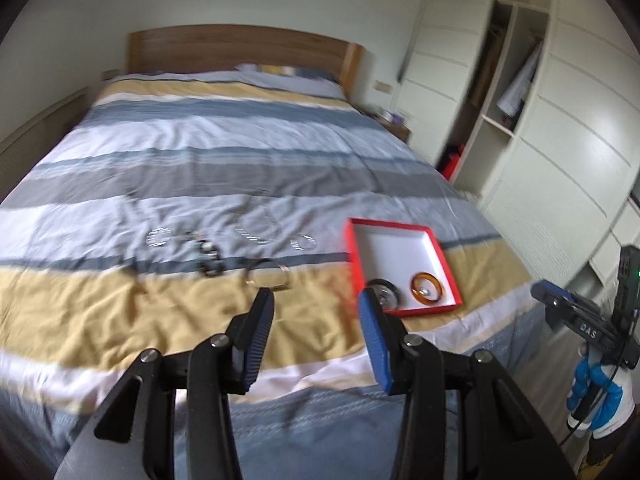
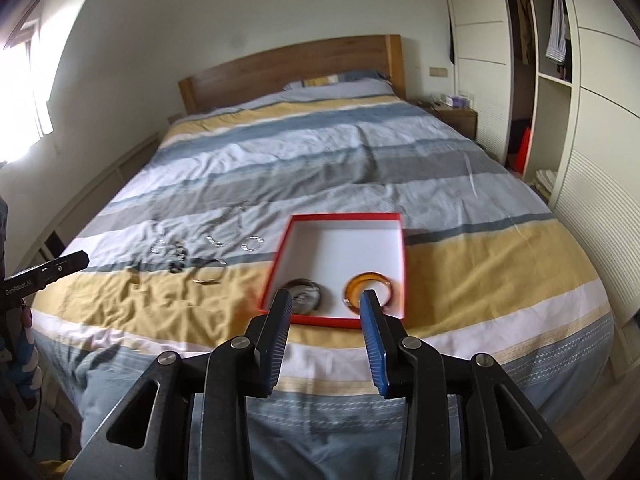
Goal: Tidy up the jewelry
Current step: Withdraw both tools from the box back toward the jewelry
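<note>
Two black handheld grippers with blue finger pads hang above a striped bed [image 2: 460, 264] — the left gripper [image 1: 316, 304] and right gripper [image 2: 326, 302] both gape, holding nothing. A shallow red-rimmed white box [image 2: 340, 220] holds an amber bangle [image 2: 390, 282] and a dark bangle [image 2: 308, 294]; loose silver jewelry [image 1: 256, 236] lies on the cover beside it.

Red box [image 2: 276, 268]: one, holding two bangles, one amber [image 2: 370, 282] at 5 o'clock, one dark [image 2: 306, 294] at 7 o'clock. Loose on the striped bedspread [image 2: 480, 264]: three silvery rings [image 1: 158, 237], one gold bangle [image 2: 208, 276]; the dark tangled pieces are too blurred to count.
</note>
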Demonstrator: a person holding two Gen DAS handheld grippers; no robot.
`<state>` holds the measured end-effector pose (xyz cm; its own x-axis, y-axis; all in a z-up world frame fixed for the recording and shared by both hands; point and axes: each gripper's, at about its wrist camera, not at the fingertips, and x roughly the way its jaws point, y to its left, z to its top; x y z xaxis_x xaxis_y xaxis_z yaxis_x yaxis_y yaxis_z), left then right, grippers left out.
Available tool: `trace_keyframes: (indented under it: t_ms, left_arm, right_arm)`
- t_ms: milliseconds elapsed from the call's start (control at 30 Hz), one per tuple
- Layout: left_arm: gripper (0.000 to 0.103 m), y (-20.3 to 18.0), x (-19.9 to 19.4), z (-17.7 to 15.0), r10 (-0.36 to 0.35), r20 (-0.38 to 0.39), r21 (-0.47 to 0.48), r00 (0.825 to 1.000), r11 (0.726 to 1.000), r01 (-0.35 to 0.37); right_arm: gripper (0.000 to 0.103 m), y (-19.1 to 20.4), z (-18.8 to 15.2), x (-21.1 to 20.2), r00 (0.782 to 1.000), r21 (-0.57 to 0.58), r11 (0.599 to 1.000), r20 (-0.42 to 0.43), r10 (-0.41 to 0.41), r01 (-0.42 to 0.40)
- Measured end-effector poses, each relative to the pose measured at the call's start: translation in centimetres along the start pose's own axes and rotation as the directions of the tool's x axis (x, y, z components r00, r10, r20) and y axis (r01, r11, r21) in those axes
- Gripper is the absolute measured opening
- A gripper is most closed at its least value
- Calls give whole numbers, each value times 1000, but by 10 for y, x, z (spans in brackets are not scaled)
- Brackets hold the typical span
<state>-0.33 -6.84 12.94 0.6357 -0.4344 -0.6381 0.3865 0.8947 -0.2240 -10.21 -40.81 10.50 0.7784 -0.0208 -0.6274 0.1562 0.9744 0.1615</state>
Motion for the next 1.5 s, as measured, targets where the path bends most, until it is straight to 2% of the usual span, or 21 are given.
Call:
trace_keyframes:
  t_ms: [367, 500, 767, 1100, 1500]
  left_arm:
    - [43, 71, -78, -36, 143, 81, -126, 986, 983, -133]
    - [47, 83, -94, -43, 179, 101, -160, 979, 974, -162]
    - [48, 108, -110, -44, 218, 123, -219, 968, 957, -187]
    - [53, 124, -74, -53, 206, 47, -235, 977, 953, -189]
    - [55, 157, -4, -60, 200, -76, -255, 977, 943, -213]
  right_arm:
    - [39, 42, -15, -44, 995, -41, 997, 67, 71, -68]
    - [39, 48, -16, -56, 992, -47, 995, 89, 87, -84]
    - [40, 55, -11, -67, 988, -56, 994, 117, 100, -94]
    - [42, 59, -12, -39, 994, -58, 994, 59, 96, -92]
    - [42, 89, -5, 41, 991, -107, 988, -74, 108, -115]
